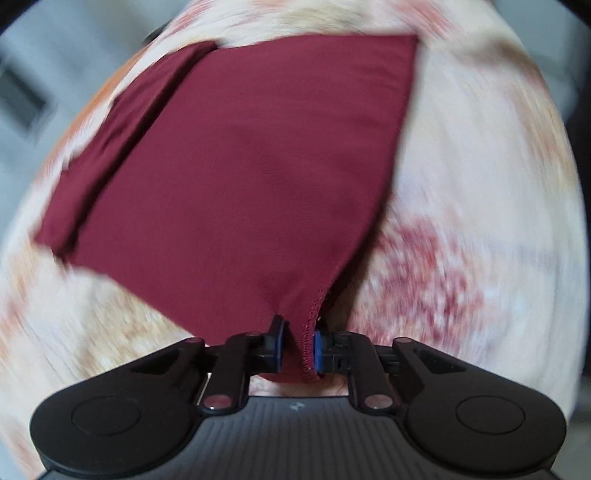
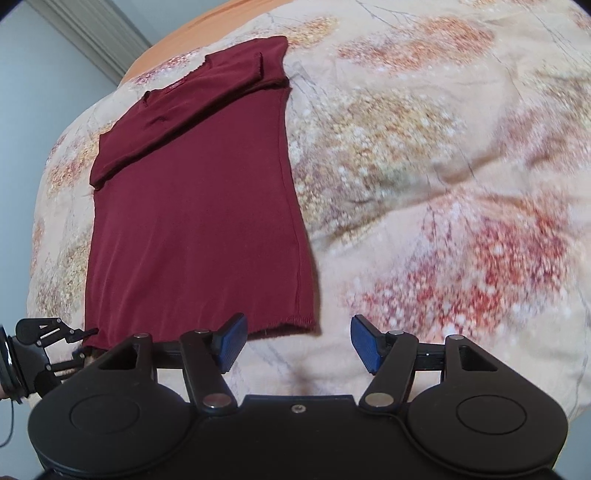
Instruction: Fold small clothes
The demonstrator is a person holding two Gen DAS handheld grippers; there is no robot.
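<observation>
A maroon shirt (image 2: 195,221) lies flat on a floral bedspread (image 2: 443,166), one sleeve folded across its upper part. In the left wrist view the shirt (image 1: 240,166) fills the middle, and my left gripper (image 1: 299,345) is shut on its stitched hem corner, which bunches up between the blue pads (image 1: 318,347). The right wrist view shows that left gripper (image 2: 83,334) at the shirt's near left corner. My right gripper (image 2: 299,343) stands open just above the bedspread by the near right hem corner, with only bedspread in the gap; its left pad (image 2: 232,341) overlaps the hem edge.
The bedspread (image 1: 461,184) stretches wide to the right of the shirt, with soft wrinkles. An orange strip (image 2: 207,22) runs along the bed's far edge. Beyond it are a pale blue wall (image 2: 37,92) and a white frame (image 2: 92,33).
</observation>
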